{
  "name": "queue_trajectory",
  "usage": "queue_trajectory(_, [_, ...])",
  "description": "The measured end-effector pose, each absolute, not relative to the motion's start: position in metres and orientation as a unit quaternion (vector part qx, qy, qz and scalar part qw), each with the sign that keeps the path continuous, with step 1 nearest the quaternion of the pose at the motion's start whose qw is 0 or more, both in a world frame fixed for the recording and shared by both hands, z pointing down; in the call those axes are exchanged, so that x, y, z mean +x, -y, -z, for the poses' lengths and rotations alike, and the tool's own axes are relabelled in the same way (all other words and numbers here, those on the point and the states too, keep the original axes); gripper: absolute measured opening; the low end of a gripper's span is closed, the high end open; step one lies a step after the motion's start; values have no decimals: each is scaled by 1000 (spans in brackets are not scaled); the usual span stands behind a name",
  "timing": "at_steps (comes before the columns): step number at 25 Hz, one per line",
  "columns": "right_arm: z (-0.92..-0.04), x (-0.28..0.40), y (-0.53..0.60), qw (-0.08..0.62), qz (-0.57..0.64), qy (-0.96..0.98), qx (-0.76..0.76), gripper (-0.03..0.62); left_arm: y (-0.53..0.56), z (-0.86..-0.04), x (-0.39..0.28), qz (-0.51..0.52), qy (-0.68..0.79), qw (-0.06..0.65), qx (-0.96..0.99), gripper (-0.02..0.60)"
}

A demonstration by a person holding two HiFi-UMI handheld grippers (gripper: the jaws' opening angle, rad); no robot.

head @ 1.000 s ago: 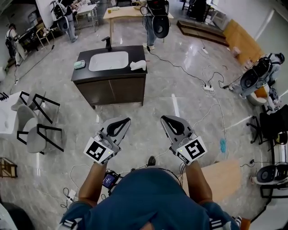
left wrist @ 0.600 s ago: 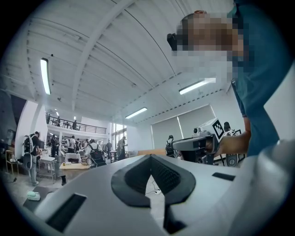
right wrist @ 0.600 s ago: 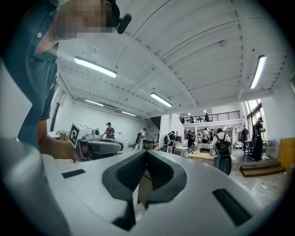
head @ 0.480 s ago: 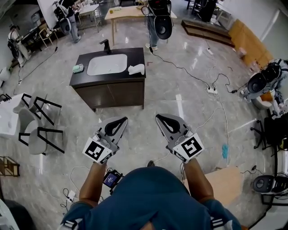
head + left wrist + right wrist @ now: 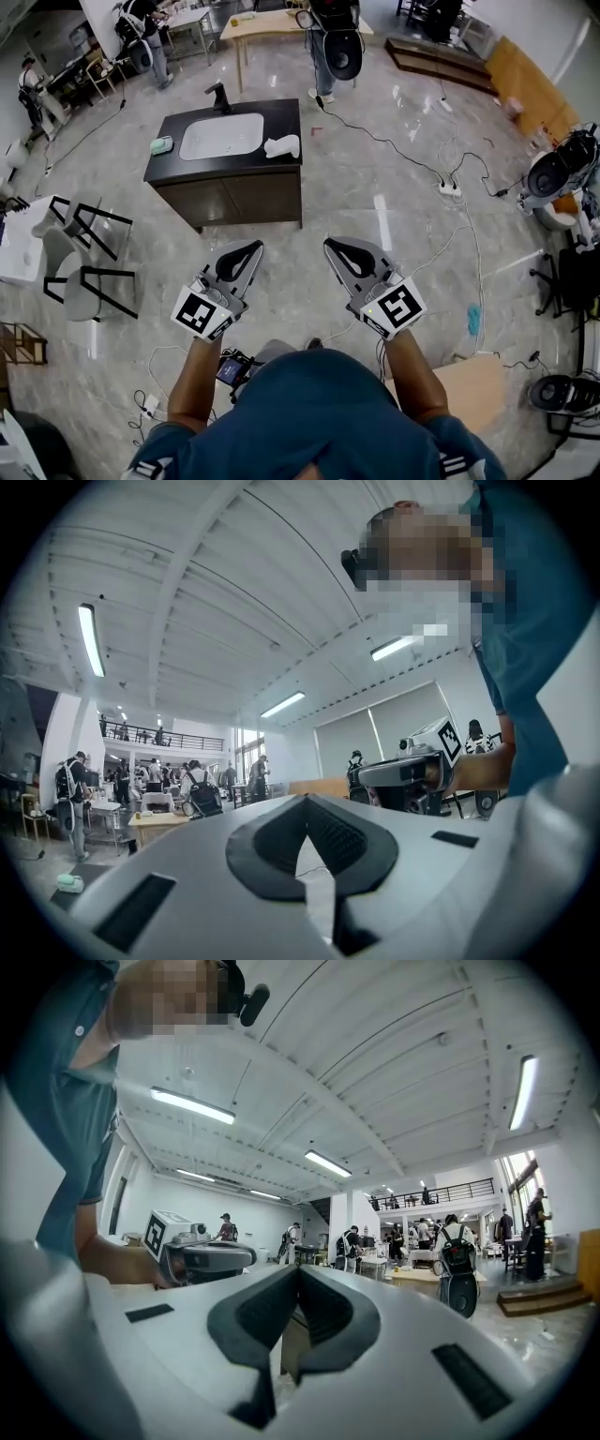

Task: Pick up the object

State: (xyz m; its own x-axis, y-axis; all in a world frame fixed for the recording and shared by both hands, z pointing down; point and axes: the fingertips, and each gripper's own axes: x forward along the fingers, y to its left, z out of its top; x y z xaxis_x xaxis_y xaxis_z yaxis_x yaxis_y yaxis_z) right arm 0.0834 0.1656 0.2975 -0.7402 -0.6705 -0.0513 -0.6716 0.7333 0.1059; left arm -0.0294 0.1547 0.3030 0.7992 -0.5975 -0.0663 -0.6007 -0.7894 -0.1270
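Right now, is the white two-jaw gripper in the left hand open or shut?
Shut: the white left gripper shows its black-lined jaws meeting at the tips, with nothing held between them.

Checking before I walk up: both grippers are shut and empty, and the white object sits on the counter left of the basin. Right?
Not quite: the head view shows the white object right of the basin, not left of it. The rest holds: it sits on the counter, and the left gripper and right gripper are shut and empty.
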Motion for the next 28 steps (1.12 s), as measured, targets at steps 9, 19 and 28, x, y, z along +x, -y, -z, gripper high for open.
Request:
queue_trajectory(9, [-303, 69, -135, -5, -50, -927, -372, 14, -123, -311, -43, -11, -304, 57, -951, 3])
queue_trajectory(19, [-291, 28, -104, -12, -66, -915, -398, 14, -88, -304, -82, -28, -275, 61, -959, 3])
queue_trajectory(28, [-298, 0, -89, -22, -65, -906, -419, 14, -68, -311, -110, -37, -255, 56, -965, 3])
